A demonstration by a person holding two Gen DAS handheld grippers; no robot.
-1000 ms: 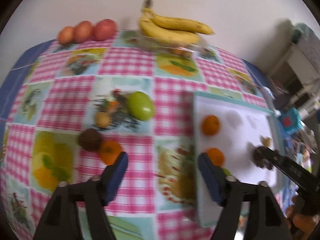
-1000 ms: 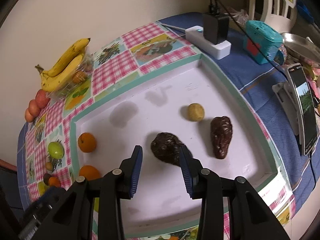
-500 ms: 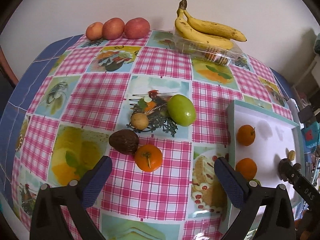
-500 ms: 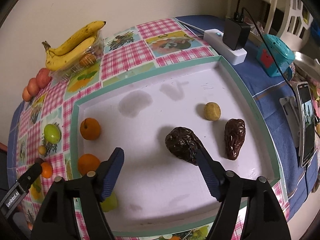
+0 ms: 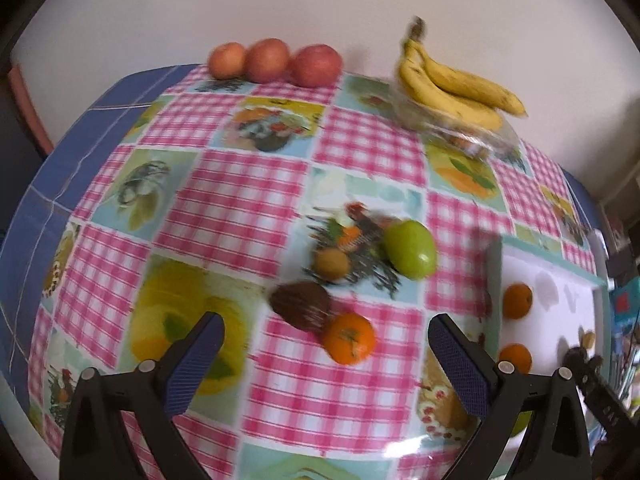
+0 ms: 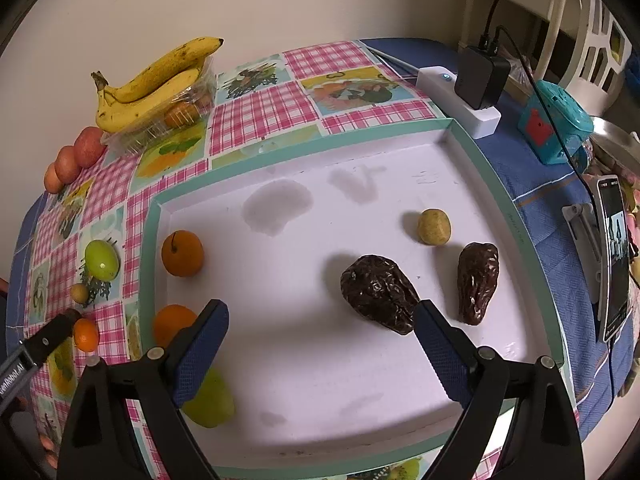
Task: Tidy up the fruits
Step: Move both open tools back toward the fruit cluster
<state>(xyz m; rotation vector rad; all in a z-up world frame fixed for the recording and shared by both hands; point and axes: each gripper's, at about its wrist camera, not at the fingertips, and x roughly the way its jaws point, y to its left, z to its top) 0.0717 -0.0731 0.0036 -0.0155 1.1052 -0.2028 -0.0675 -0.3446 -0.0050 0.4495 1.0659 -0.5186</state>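
Note:
My left gripper (image 5: pixel 324 340) is open and empty above the checked tablecloth, just short of a dark brown avocado (image 5: pixel 301 305) and an orange (image 5: pixel 349 338) that touch each other. A green fruit (image 5: pixel 411 249) and a small tan fruit (image 5: pixel 331 263) lie beyond. My right gripper (image 6: pixel 320 328) is open and empty over the white tray (image 6: pixel 504 200). In the tray lie two dark avocados (image 6: pixel 378 293) (image 6: pixel 478 282), a small tan fruit (image 6: pixel 434 227), two oranges (image 6: pixel 182 253) (image 6: pixel 172 322) and a green fruit (image 6: pixel 210 400).
Three red apples (image 5: pixel 276 60) and bananas (image 5: pixel 452 88) on a clear box sit at the table's far edge by the wall. A white power strip with a black plug (image 6: pixel 476 92), a teal box (image 6: pixel 554 124) and a phone on a stand (image 6: pixel 614 256) lie right of the tray.
My left gripper swung left from the tray's edge to the loose fruit and opened wider. My right gripper opened, let go of the dark avocado in the tray, and drew back.

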